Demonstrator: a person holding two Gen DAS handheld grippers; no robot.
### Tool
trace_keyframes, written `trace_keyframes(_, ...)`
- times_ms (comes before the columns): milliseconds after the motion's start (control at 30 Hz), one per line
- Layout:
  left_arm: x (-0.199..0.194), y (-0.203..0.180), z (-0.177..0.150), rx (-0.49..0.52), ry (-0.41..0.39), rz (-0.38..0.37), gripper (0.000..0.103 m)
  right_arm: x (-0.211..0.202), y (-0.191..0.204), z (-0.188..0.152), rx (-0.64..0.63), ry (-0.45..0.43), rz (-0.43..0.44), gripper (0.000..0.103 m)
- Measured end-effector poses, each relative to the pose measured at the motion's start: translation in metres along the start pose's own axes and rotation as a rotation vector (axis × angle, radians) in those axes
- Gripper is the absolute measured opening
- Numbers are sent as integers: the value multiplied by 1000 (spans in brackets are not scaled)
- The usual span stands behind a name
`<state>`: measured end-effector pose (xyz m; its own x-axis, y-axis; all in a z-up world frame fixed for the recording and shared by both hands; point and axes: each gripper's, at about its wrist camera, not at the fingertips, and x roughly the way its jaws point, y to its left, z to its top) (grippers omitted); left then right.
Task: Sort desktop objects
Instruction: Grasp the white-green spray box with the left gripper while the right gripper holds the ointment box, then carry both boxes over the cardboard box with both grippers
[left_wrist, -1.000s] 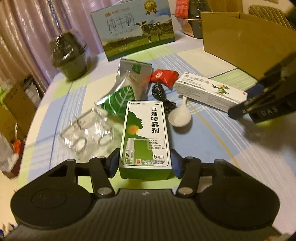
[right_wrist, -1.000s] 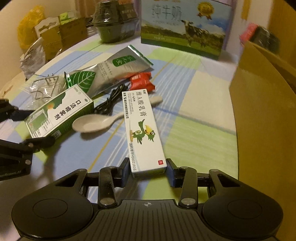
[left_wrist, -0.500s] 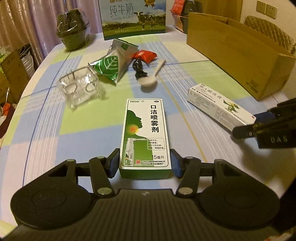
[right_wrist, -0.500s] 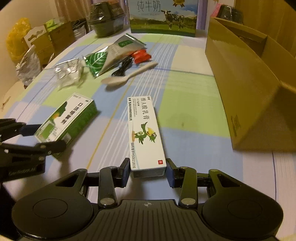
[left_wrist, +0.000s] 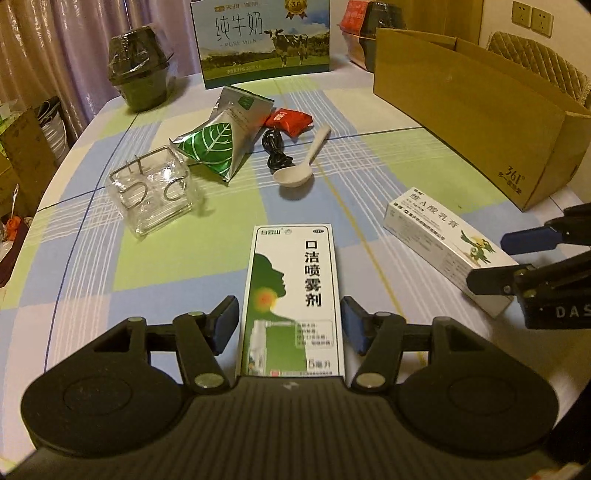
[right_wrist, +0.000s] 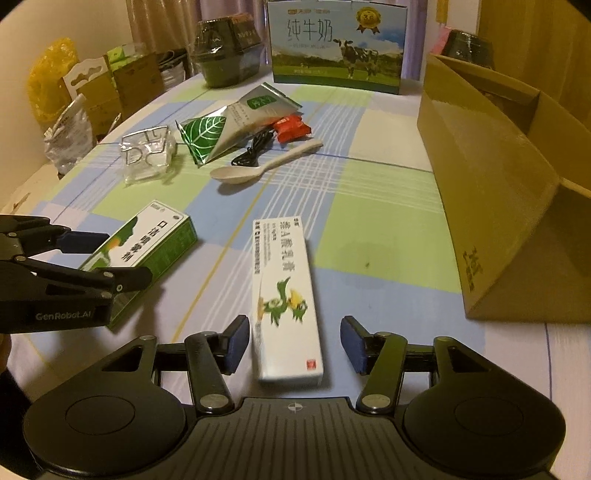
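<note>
Both tongs (left_wrist: 290, 325) (right_wrist: 293, 341) spread level, straddling boxes (left_wrist: 293, 295) (right_wrist: 286, 295) on table (right_wrist: 369, 221).

Both claws opened; spray box (left_wrist: 293, 295), ointment box (right_wrist: 286, 295) released.

Black left tool (left_wrist: 290, 323) and right tool (right_wrist: 293, 343), blue pads, silver screws, white lettering

Spray box (left_wrist: 293, 295) lies near edge of table (left_wrist: 92, 266), ointment box (left_wrist: 443, 247) to its right. Glass holder (left_wrist: 151, 192) far-left of spray box. Pouch (left_wrist: 225, 144), cable (left_wrist: 275, 151), spoon (left_wrist: 303, 162) & snack packet (left_wrist: 290, 120) clustered mid-table. Cardboard box (left_wrist: 469, 110) right; milk carton (left_wrist: 264, 40) at far edge.
</note>
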<state>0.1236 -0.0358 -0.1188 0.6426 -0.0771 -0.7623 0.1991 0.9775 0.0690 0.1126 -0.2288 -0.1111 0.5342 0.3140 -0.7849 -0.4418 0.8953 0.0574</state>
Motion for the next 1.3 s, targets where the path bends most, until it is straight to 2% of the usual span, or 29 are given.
trace_keyframes(333,12,1,5,6,10,-5,56,26,6,12,-58,16,20,51)
trace_keyframes(400,13,1,5,9,13,-4,56,27,7,13,-68,15,16,47)
trace_keyframes(467,13,1,5,9,19,-7,52,27,7,14,-65,14,14,36)
trace_keyframes(600,11,2,5,-6,22,1,51,24,4,14,-42,16,8,35)
trace_keyframes(967,-26,-7,16,-30,-24,-19,51,-33,-7,14,44,-90,-34,35)
trace_keyframes(1300,-63,-56,72,8,-132,-114,51,-105,-49,51,98,-217,-101,35)
